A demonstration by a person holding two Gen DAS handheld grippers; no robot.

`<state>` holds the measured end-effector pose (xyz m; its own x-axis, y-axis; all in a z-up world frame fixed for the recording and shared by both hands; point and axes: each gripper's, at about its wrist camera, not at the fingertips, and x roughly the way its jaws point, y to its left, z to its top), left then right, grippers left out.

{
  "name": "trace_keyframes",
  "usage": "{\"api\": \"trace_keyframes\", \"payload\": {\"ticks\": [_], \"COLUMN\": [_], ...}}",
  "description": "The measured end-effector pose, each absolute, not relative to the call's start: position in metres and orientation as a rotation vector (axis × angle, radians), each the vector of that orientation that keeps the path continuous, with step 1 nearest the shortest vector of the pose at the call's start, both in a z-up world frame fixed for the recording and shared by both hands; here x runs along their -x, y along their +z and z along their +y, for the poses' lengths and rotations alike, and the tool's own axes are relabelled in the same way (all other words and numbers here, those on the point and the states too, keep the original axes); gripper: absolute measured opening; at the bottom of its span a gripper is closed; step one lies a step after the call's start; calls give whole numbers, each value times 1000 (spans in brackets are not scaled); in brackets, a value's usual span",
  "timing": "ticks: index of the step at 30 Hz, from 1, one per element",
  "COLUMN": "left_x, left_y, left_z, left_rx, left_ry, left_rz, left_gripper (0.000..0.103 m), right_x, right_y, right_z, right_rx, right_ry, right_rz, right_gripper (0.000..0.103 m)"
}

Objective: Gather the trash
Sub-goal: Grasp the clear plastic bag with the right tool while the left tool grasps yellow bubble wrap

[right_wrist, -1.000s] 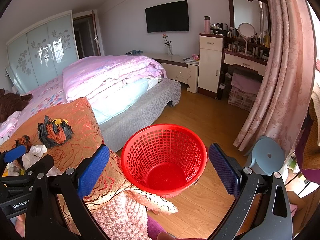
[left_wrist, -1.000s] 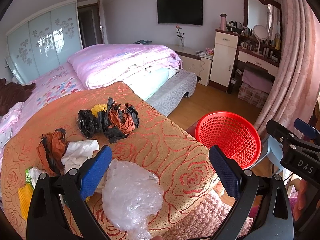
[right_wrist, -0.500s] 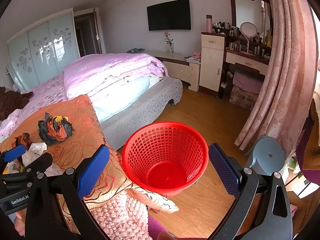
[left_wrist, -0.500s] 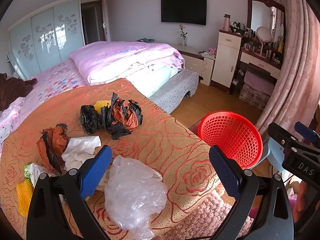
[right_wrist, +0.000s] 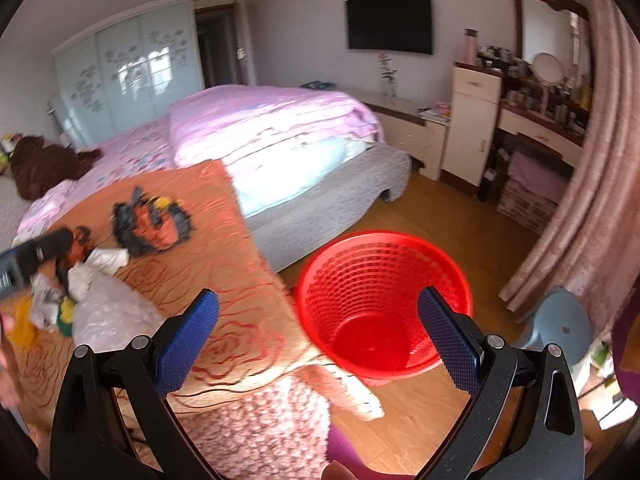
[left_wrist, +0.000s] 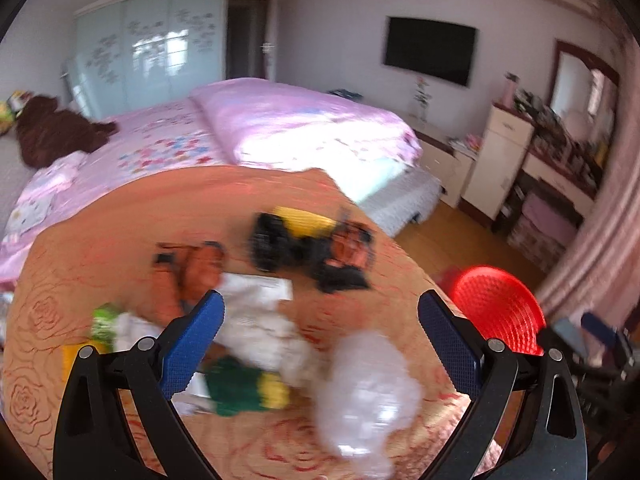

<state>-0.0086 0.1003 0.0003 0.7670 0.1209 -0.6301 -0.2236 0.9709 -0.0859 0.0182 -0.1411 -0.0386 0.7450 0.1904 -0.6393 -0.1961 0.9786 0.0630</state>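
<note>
Trash lies on an orange rose-patterned blanket [left_wrist: 100, 240]. There is a crumpled clear plastic bag [left_wrist: 368, 392], white tissue [left_wrist: 256, 312], black and orange wrappers [left_wrist: 316, 248] and a green-yellow packet [left_wrist: 244, 390]. My left gripper [left_wrist: 320, 320] hangs open over the tissue and bag, holding nothing; this view is motion-blurred. A red mesh basket [right_wrist: 384, 304] stands on the floor beside the blanket's edge. My right gripper [right_wrist: 318, 308] is open and empty, just above the basket's near left rim. The basket [left_wrist: 496, 316] also shows at the right of the left wrist view.
A bed with a pink quilt [right_wrist: 272, 128] lies behind the blanket. A grey stool [right_wrist: 560, 324] and a pink curtain [right_wrist: 592, 200] stand right of the basket. Pink knitted fabric [right_wrist: 260, 432] is under the right gripper. Cabinets [right_wrist: 472, 120] line the far wall.
The left gripper has swung left and forward over the trash pile, blurring its view; the basket slid toward its right edge. The right gripper has turned slightly left. Both stay open.
</note>
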Motion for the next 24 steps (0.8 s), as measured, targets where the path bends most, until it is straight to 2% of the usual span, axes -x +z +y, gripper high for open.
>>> {"api": "trace_keyframes", "payload": {"ticks": [11, 19, 22, 24], "left_x": [55, 84, 90, 90], "left_y": [19, -1, -15, -24], "left_z": [221, 268, 276, 278], "left_rx": [329, 381, 405, 411], "left_ry": [468, 592, 609, 613], "left_rz": [613, 668, 706, 731], "left_gripper": [94, 94, 94, 93], "right_x": [-15, -12, -16, -20], "right_y": [-42, -64, -70, -72], "right_z": [-56, 0, 5, 5], "right_rx": [131, 242, 239, 235], "right_ry": [581, 787, 800, 806], "right_rz": [748, 845, 870, 884], "right_gripper": [97, 96, 88, 76]}}
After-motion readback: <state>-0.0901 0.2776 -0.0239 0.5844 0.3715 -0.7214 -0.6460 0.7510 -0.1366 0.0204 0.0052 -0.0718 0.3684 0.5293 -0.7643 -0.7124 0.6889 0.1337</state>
